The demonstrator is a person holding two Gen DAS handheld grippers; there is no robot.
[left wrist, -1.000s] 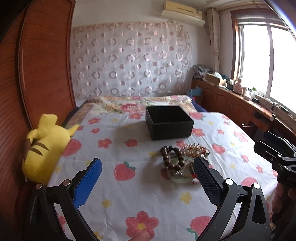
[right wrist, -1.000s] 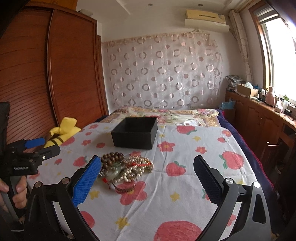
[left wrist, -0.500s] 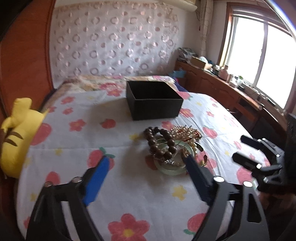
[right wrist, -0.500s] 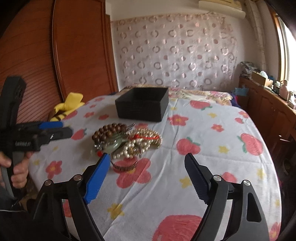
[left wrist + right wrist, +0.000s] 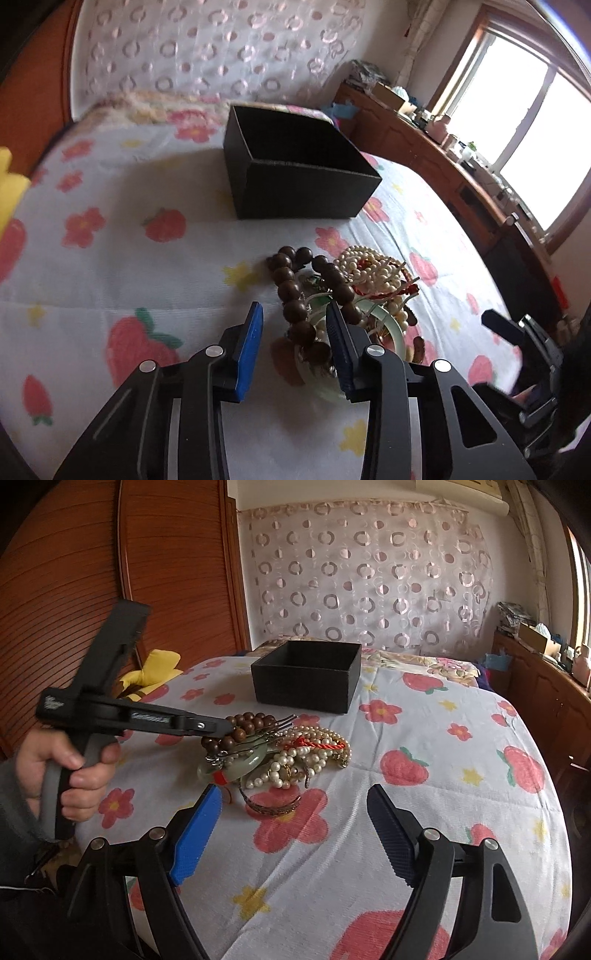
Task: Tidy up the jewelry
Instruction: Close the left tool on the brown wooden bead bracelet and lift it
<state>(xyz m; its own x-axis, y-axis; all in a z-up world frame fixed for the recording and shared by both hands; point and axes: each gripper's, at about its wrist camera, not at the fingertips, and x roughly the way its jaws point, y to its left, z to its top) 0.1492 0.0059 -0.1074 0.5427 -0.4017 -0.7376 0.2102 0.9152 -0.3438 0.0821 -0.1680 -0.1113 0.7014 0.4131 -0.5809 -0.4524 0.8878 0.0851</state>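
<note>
A heap of jewelry lies on the flowered bedspread (image 5: pixel 147 280) in front of an open black box (image 5: pixel 295 173) (image 5: pixel 306 679). It holds a brown bead bracelet (image 5: pixel 291 291) (image 5: pixel 251 723), white pearls (image 5: pixel 369 266) (image 5: pixel 306 753), a pale jade bangle (image 5: pixel 391 325) (image 5: pixel 243 764), a red cord (image 5: pixel 314 744) and a metal bangle (image 5: pixel 271 806). My left gripper (image 5: pixel 293 317) (image 5: pixel 225 728) points down at the heap. Its jaws are closing with the brown beads between them, and a gap shows beside the left pad. My right gripper (image 5: pixel 295 812) (image 5: pixel 517 332) hovers open just short of the metal bangle.
A yellow plush toy (image 5: pixel 155 668) (image 5: pixel 9 184) lies at the bed's left edge by the wooden wardrobe (image 5: pixel 74 572). A long wooden cabinet (image 5: pixel 424 147) with clutter runs under the window on the right. A person's hand (image 5: pixel 74 768) grips the left tool's handle.
The left gripper moved forward and down onto the heap and its jaws narrowed around the brown beads. The right gripper tipped down slightly and narrowed a little at first.
</note>
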